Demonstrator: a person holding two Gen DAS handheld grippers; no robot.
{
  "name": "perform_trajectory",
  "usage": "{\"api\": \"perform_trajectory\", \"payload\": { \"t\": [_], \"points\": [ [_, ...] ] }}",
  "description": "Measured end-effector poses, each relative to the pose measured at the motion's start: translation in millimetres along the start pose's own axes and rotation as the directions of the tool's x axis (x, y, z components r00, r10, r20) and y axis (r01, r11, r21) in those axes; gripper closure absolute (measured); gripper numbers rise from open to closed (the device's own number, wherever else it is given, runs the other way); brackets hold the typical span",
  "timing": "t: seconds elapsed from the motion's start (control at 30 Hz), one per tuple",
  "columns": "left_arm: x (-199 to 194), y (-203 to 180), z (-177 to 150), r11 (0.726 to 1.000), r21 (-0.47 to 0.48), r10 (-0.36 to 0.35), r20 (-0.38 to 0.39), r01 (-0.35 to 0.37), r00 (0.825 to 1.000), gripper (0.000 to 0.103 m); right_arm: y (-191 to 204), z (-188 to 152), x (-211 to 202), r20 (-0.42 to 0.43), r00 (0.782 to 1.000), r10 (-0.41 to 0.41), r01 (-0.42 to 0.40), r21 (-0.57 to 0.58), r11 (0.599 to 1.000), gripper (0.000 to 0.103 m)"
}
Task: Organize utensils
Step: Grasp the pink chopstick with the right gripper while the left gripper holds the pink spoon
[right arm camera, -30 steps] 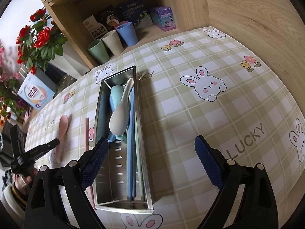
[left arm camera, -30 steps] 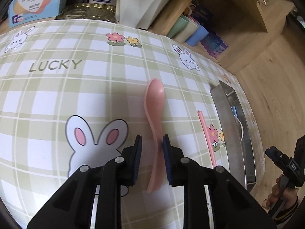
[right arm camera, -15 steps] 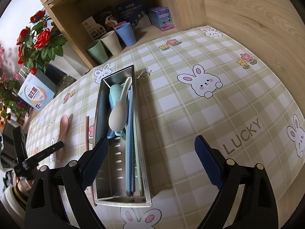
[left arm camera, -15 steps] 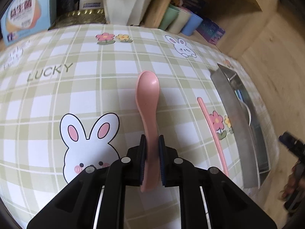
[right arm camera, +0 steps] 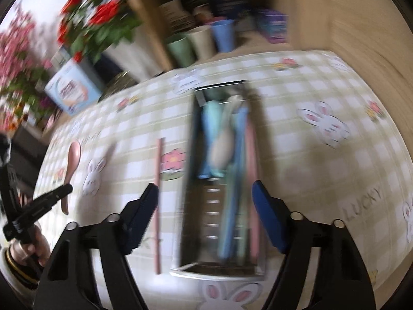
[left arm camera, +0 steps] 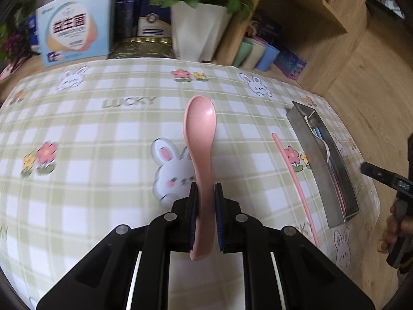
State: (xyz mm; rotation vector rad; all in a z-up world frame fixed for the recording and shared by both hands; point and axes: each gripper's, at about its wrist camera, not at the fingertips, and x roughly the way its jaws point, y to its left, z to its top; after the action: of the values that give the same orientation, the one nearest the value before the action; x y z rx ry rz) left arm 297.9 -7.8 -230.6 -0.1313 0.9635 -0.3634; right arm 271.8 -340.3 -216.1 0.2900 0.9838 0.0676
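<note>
My left gripper (left arm camera: 206, 193) is shut on the handle of a pink spoon (left arm camera: 200, 134) and holds it lifted above the checked tablecloth, bowl pointing away. The spoon also shows in the right wrist view (right arm camera: 71, 162). A pink chopstick (left arm camera: 294, 180) lies on the cloth to the right of it and shows in the right wrist view (right arm camera: 158, 201). A metal utensil tray (left arm camera: 320, 165) holds a white spoon, a blue spoon and chopsticks; it also shows in the right wrist view (right arm camera: 196, 266). My right gripper (right arm camera: 205, 206) is open and empty, hovering over the tray's near end.
Three cups (left arm camera: 255, 53) stand in a wooden shelf at the back. A white flower pot (left arm camera: 198, 31), a blue box (left arm camera: 73, 23) and a gold tin (left arm camera: 142, 47) line the table's far edge. A wooden wall (right arm camera: 361, 13) bounds the right side.
My left gripper has closed on the pink spoon and lifted it off the cloth. My right gripper has swung left, over the tray; its view is blurred by motion.
</note>
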Motion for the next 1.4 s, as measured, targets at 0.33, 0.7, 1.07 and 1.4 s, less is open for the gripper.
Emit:
{"api": "perform_trajectory", "payload": {
  "t": [0.33,0.7,1.07,1.4],
  "points": [
    [-27.6,38.9,-19.3,0.99,-0.134,-0.049,0.026,0.052,0.998,0.091,98.4,-5.5,69.7,-0.164,0.984,-0.064,0.028,-0.214,0.977,0.064],
    [-34.0,57.4,-31.2,0.978,-0.188,-0.09,0.038,0.095,0.995,0.091,106.2,-5.4,107.8,-0.202,0.953,-0.227,0.191,-0.186,0.964,0.076],
    [-31.4,56.9,-34.7,0.975,-0.188,-0.112,0.036,0.117,0.993,0.091,105.2,-10.7,108.5,-0.21,0.961,-0.179,0.153,-0.136,0.979,0.096],
    [-31.9,52.0,-41.9,0.976,-0.2,-0.08,0.034,0.085,0.996,0.091,112.0,-27.2,100.2,-0.193,0.981,-0.034,0.02,-0.073,0.997,0.097]
  ]
}}
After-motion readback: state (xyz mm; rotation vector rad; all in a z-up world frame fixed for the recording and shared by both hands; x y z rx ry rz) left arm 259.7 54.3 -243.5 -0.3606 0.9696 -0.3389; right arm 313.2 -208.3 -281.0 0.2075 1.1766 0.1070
